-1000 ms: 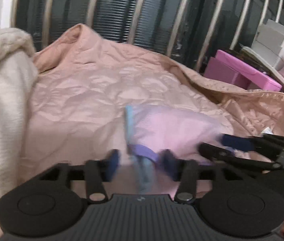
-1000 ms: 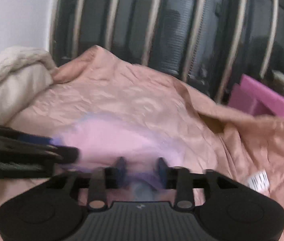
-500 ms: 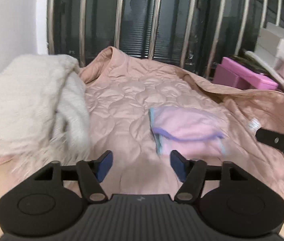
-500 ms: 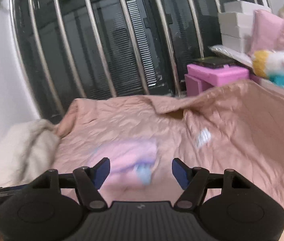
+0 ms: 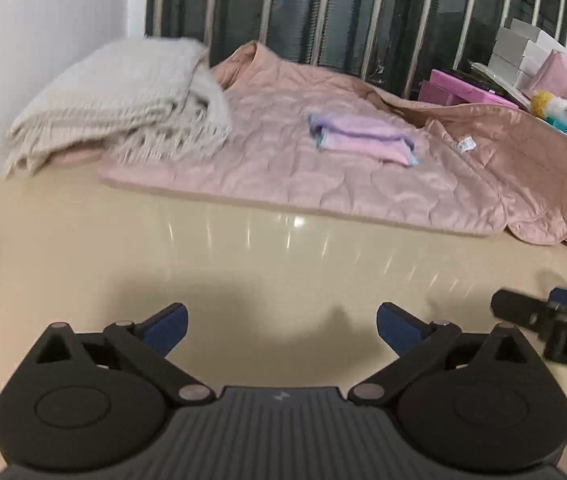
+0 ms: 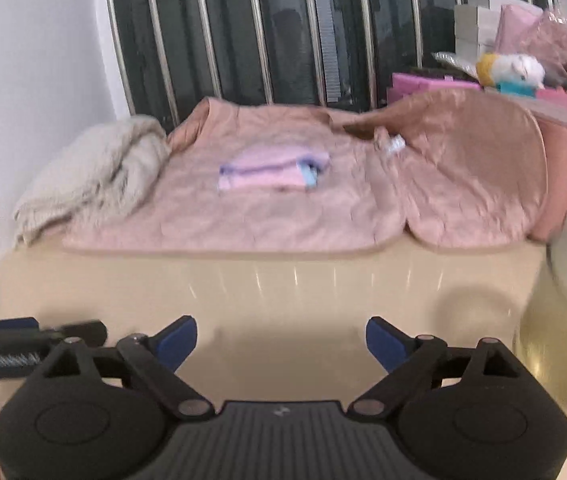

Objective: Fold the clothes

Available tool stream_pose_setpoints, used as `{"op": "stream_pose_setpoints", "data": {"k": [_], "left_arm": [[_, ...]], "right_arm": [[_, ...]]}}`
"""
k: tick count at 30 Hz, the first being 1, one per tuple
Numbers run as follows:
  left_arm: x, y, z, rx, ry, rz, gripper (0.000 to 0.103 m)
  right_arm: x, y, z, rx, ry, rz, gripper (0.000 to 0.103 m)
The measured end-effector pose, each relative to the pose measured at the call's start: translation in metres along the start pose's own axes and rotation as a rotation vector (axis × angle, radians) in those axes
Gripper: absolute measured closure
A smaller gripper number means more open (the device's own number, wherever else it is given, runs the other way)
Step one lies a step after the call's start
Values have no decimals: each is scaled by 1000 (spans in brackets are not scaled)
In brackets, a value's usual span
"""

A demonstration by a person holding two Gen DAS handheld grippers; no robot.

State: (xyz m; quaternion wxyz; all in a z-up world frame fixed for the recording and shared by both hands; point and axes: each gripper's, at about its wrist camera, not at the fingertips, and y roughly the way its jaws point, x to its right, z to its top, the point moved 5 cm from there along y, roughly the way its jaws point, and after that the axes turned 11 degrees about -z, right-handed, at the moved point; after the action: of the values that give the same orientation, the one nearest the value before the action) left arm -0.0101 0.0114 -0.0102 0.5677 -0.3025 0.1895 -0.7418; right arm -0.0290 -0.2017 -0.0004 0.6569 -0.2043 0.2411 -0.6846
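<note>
Folded garment [image 5: 363,139] well beyond opening, empty hand-held gripper [image 5: 281,330].

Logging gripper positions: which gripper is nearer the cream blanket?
Left. The left gripper is over the floor, with the cream blanket ahead on its left; the right gripper is beside it, farther right. Both are opening, fingers empty.

Folded garment [image 5: 363,140] on quilt [image 5: 283,168], mid-quilt. Blanket [image 5: 123,104] left of garment, overlapping quilt's left edge. Barred window [image 5: 323,12] behind quilt. Boxes [image 5: 467,90] and plush toy [image 5: 559,110] right. Bare floor [image 5: 243,264] before quilt.
</note>
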Motion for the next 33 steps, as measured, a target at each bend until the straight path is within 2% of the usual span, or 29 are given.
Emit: {"op": "stream_pose_setpoints", "data": {"k": [3,8,10,13,15,33], "left_arm": [[-6,3,-11,-17,-27,7,0],[-6,12,-16,-10,63,85,0],[-5,17,-15,-4,79,99,0],[-6,22,-12,16,74,101,0],[-7,25,-9,24,77,99,0],[-5,31,-5,35,69,115,1]], "right_arm": [[2,5,-17,6,3,4,7],[1,19,-23,26,-6,-63,6],[-3,22,-21,39,-10,-53,1],[-15,34,-21,-9,-87,-96,0],[-22,37,-19,-19,-115,-95,0],[-23,44,-14,-28,-85,-125,0]]}}
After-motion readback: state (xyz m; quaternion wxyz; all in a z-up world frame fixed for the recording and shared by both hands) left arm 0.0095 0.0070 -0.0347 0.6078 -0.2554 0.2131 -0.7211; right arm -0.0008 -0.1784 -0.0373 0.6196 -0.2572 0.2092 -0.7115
